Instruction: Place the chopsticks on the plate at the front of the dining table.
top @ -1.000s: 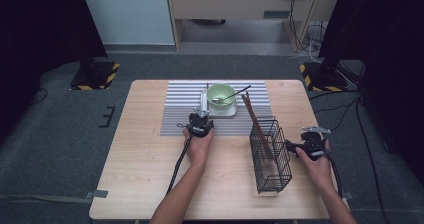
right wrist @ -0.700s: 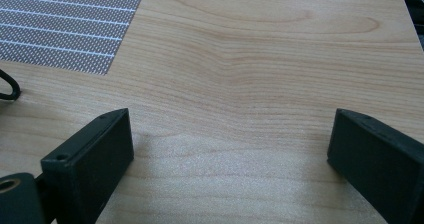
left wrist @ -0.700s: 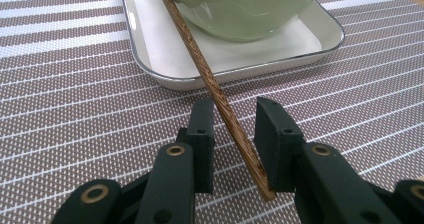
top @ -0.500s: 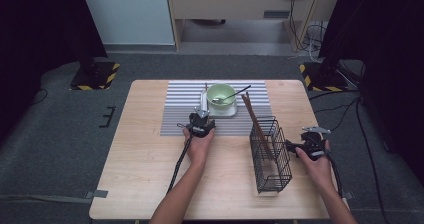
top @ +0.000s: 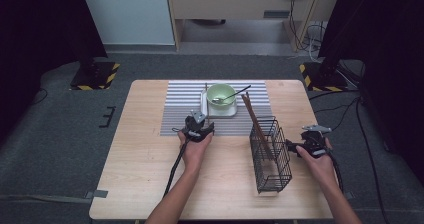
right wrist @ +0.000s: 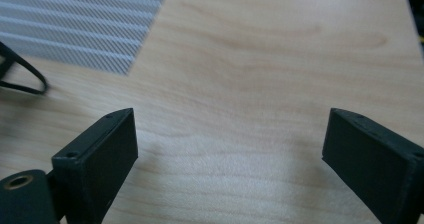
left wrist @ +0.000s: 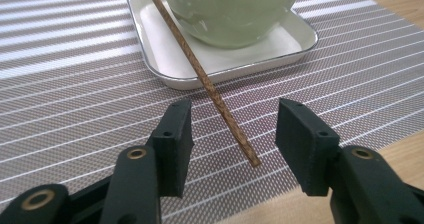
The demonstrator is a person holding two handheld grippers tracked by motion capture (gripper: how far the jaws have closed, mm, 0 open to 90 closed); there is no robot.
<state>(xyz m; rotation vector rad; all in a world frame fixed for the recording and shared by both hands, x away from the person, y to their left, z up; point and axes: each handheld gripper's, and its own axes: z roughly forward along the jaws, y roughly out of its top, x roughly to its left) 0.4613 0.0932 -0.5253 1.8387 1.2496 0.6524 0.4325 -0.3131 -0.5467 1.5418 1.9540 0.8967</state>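
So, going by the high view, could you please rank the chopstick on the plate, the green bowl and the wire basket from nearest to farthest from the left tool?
1. Chopstick, just ahead.
2. Bowl, ahead, slightly right.
3. Basket, far right.

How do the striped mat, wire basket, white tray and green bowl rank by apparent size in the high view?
1. striped mat
2. wire basket, though it sits nearer the camera than the rest
3. white tray
4. green bowl, which hides much of the tray, so ranks 3 and 4 are close
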